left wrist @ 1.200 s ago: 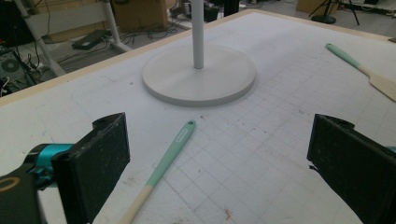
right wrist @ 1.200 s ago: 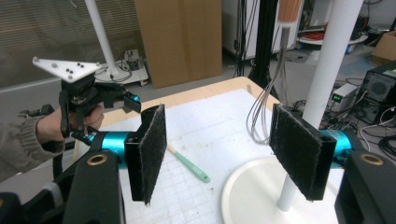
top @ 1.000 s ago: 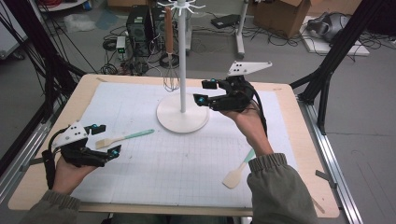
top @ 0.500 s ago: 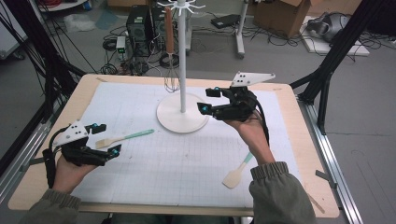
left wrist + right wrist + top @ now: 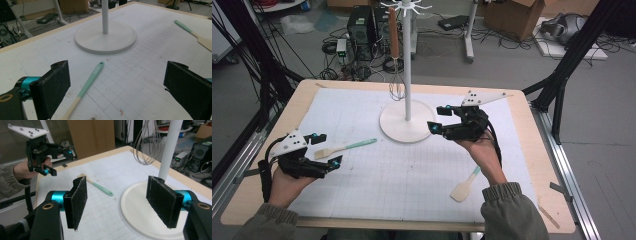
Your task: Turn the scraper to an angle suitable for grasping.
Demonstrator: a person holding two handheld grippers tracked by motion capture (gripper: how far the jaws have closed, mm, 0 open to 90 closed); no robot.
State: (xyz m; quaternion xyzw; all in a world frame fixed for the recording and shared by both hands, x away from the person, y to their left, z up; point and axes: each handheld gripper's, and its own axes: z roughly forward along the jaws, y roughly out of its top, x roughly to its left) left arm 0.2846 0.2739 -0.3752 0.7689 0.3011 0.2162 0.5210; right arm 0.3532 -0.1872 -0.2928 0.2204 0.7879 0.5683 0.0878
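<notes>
Descending from the earlier raised position beside the stand point(image 5: 407, 127), right gripper point(image 5: 438, 119) released, jaws apart, nothing between. Left gripper point(image 5: 326, 150) released, hovering over the left spatula point(image 5: 346, 147) on the mat. Whisk point(image 5: 396, 85) hanging; spatulas next for pickup.

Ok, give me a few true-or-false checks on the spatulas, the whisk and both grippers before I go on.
1. The whisk hangs from the stand. True.
2. The left gripper is shut on a spatula. False: its jaws are open, with the left spatula lying on the mat between them.
3. The right gripper is open and holds nothing. True.
4. Both spatulas hang on the stand. False: the right spatula also lies on the mat.
</notes>
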